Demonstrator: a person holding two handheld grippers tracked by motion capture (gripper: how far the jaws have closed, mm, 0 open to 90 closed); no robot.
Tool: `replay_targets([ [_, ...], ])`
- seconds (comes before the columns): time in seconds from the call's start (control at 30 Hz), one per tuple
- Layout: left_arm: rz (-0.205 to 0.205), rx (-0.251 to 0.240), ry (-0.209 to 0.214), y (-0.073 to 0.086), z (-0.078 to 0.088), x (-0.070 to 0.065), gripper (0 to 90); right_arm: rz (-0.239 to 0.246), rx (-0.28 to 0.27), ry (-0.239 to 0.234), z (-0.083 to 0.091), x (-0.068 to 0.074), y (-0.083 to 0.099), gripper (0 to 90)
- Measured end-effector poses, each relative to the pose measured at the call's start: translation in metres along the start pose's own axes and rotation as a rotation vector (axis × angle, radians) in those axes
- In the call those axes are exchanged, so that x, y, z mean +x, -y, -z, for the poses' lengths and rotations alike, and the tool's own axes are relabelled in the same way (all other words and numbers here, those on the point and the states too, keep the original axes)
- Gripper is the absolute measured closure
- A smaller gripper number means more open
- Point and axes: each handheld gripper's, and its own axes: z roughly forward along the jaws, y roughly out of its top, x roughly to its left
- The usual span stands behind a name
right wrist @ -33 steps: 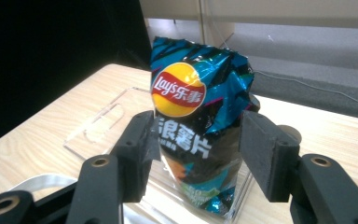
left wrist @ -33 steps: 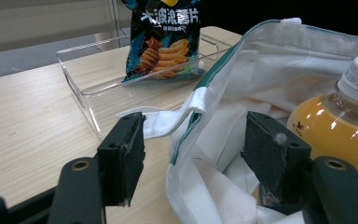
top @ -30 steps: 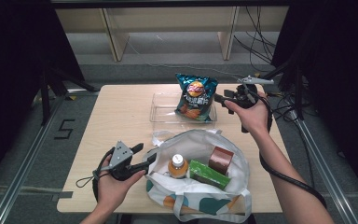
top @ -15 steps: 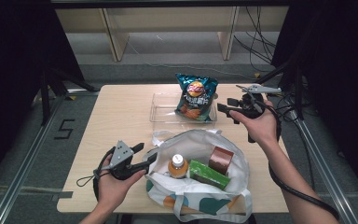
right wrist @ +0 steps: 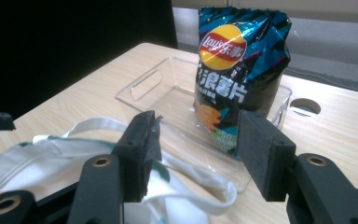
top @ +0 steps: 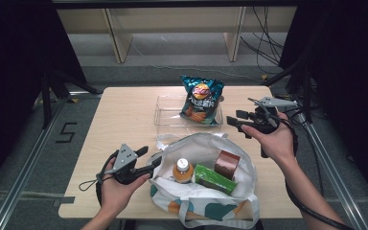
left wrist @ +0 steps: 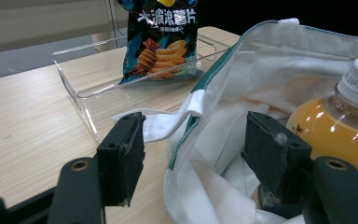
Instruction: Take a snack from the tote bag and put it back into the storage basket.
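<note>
Looking along the left gripper, its jaws stand spread across the bag's white rim; the cloth edge with its teal trim lies between the pads, and neither pad is seen pressing it. That close view also shows the print on the bottle's cap, which the high view gives as a plain white spot. From above, the bottle stands upright inside the bag beside a green box and a brown box.

Right gripper hangs just off the bag's far right rim, near the tray; jaws spread, nothing between them, having just been closing a little. Its own view shows a round hole in the surface beyond the tray.

Tray lies just behind the bag, apart from it; bare surface lies left of the bag. Bag's near end hangs over the surface's front edge.

Chips: dark blue-black packet, red-and-yellow logo, standing upright in the tray's right end.
</note>
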Motion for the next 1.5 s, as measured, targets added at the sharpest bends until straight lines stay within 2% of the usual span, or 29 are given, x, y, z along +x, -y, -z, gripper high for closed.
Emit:
replay_targets([
  [0.1, 0.001, 0.002, 0.002, 0.000, 0.000, 0.000, 37.6, 0.009, -0.014, 0.005, 0.007, 0.001, 0.006, 48.7],
  [0.17, -0.007, 0.003, 0.004, 0.000, 0.000, 0.001, 37.6, -0.012, 0.004, -0.010, 0.011, 0.003, 0.009, 48.7],
  [0.23, 0.010, 0.003, 0.002, 0.001, 0.000, 0.000, 37.5, -0.005, -0.003, -0.013, 0.015, 0.004, 0.013, 48.7],
  [0.27, 0.011, 0.003, 0.002, 0.001, 0.001, 0.000, 37.5, 0.004, -0.018, -0.004, 0.017, 0.004, 0.015, 48.8],
  [0.33, 0.011, 0.002, 0.001, 0.001, 0.001, 0.000, 37.6, 0.013, -0.009, -0.006, 0.021, 0.003, 0.017, 48.8],
  [0.43, 0.004, -0.003, 0.006, 0.001, 0.001, 0.000, 37.6, -0.001, -0.014, 0.000, 0.029, 0.005, 0.020, 48.8],
  [0.5, 0.019, -0.010, 0.016, 0.002, 0.001, 0.000, 37.6, 0.016, -0.025, 0.010, 0.033, 0.004, 0.023, 48.5],
  [0.53, 0.019, -0.010, 0.015, 0.002, 0.001, 0.000, 37.5, -0.002, -0.024, 0.012, 0.034, 0.006, 0.025, 48.3],
  [0.57, 0.011, -0.011, 0.016, 0.002, 0.001, 0.000, 37.5, 0.006, -0.025, 0.017, 0.035, 0.006, 0.026, 48.0],
  [0.6, 0.019, -0.009, 0.016, 0.002, 0.001, 0.000, 37.6, -0.017, -0.015, 0.008, 0.037, 0.008, 0.028, 47.8],
  [0.63, 0.018, -0.003, 0.011, 0.002, 0.002, 0.000, 37.6, 0.001, -0.016, 0.017, 0.040, 0.006, 0.029, 47.6],
  [0.7, 0.015, 0.000, 0.010, 0.002, 0.002, 0.000, 37.5, -0.023, -0.031, 0.018, 0.041, 0.008, 0.031, 47.0],
  [0.8, 0.015, -0.008, 0.014, 0.002, 0.002, 0.000, 37.6, -0.020, -0.033, 0.022, 0.044, 0.008, 0.035, 45.9],
  [0.87, 0.016, -0.004, 0.008, 0.001, 0.002, -0.001, 37.5, -0.043, -0.026, 0.024, 0.045, 0.010, 0.038, 44.8],
  [0.93, 0.010, -0.004, 0.008, 0.001, 0.002, 0.000, 37.5, -0.022, -0.037, 0.026, 0.047, 0.009, 0.040, 43.9],
  [1.0, 0.012, -0.004, 0.008, 0.001, 0.001, -0.001, 37.5, -0.043, -0.039, 0.030, 0.050, 0.012, 0.042, 43.1],
  [1.03, 0.012, -0.001, 0.009, 0.001, 0.001, -0.001, 37.5, -0.023, -0.042, 0.030, 0.050, 0.012, 0.043, 42.5],
  [1.13, 0.009, -0.006, 0.009, 0.000, 0.002, -0.001, 37.5, -0.038, -0.051, 0.022, 0.055, 0.019, 0.044, 41.7],
  [1.17, 0.009, -0.006, 0.006, 0.000, 0.002, -0.001, 37.5, -0.014, -0.053, 0.009, 0.056, 0.020, 0.045, 41.6],
  [1.2, 0.006, -0.004, 0.004, 0.000, 0.002, -0.001, 37.4, -0.026, -0.051, 0.002, 0.058, 0.024, 0.046, 41.5],
  [1.23, 0.004, -0.005, 0.004, -0.001, 0.002, -0.001, 37.4, 0.003, -0.063, 0.005, 0.059, 0.025, 0.048, 41.4],
  [1.27, 0.002, -0.008, 0.001, -0.001, 0.002, -0.001, 37.4, -0.023, -0.056, 0.001, 0.062, 0.029, 0.049, 41.2],
  [1.3, -0.009, -0.009, 0.001, -0.002, 0.002, -0.001, 37.4, -0.005, -0.061, -0.013, 0.063, 0.031, 0.050, 41.1],
  [1.33, 0.001, -0.017, 0.007, -0.002, 0.002, -0.002, 37.4, -0.019, -0.066, -0.020, 0.064, 0.035, 0.052, 40.8],
  [1.37, 0.004, -0.017, 0.005, -0.002, 0.002, -0.003, 37.4, -0.017, -0.060, -0.027, 0.067, 0.037, 0.054, 40.6],
  [1.4, 0.011, -0.013, 0.003, -0.001, 0.002, -0.003, 37.4, 0.013, -0.070, -0.035, 0.067, 0.037, 0.055, 40.3],
  [1.43, 0.010, -0.012, 0.002, -0.001, 0.003, -0.003, 37.4, -0.011, -0.067, -0.040, 0.069, 0.041, 0.057, 39.9],
  [1.47, 0.011, -0.013, 0.000, -0.001, 0.003, -0.003, 37.4, 0.004, -0.072, -0.042, 0.070, 0.041, 0.058, 39.7],
  [1.5, -0.014, -0.008, -0.006, -0.002, 0.004, -0.002, 37.4, 0.009, -0.071, -0.049, 0.071, 0.042, 0.060, 39.1],
])
